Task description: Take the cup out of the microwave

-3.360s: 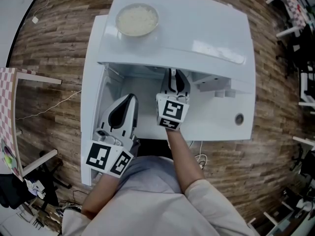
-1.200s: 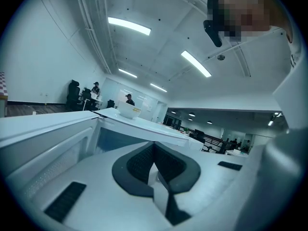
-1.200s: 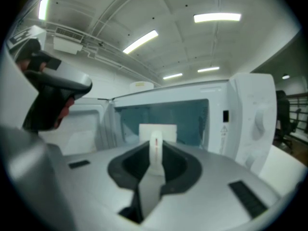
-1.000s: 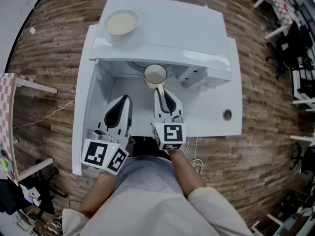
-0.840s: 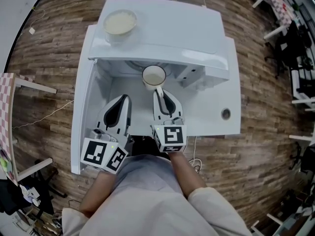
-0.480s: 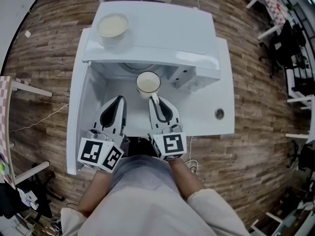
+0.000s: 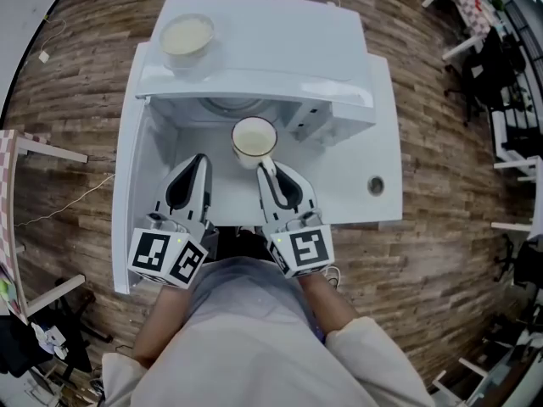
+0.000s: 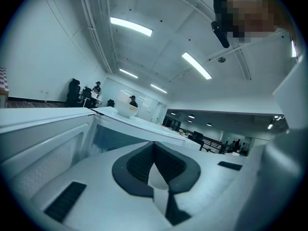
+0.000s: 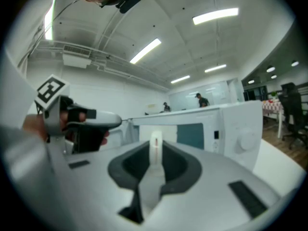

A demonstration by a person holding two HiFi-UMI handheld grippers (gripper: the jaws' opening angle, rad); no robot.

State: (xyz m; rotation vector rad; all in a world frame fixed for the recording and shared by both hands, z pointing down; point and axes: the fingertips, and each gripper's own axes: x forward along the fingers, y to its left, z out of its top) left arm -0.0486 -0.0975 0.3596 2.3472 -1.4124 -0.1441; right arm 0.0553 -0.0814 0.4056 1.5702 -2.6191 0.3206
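A white cup (image 7: 254, 140) with a pale inside hangs just in front of the open microwave (image 7: 254, 45), outside its cavity (image 7: 227, 106). My right gripper (image 7: 265, 167) is shut on the cup's handle (image 9: 155, 149), which shows as a thin white strip between the dark pads (image 9: 129, 165) in the right gripper view. My left gripper (image 7: 198, 161) is to the left of the cup, beside the open door (image 7: 127, 185). Its jaws meet at the tips with nothing between them. The cup's body is hidden in both gripper views.
A white bowl (image 7: 187, 36) of pale food stands on the microwave's top at the back left. The microwave sits on a white table (image 7: 365, 155) with a round hole (image 7: 375, 185) at the right. Wooden floor surrounds it. The control panel and knob (image 9: 245, 139) show in the right gripper view.
My right gripper has drawn the cup out of the cavity toward the person and lifted it a little. The left gripper has stayed where it was.
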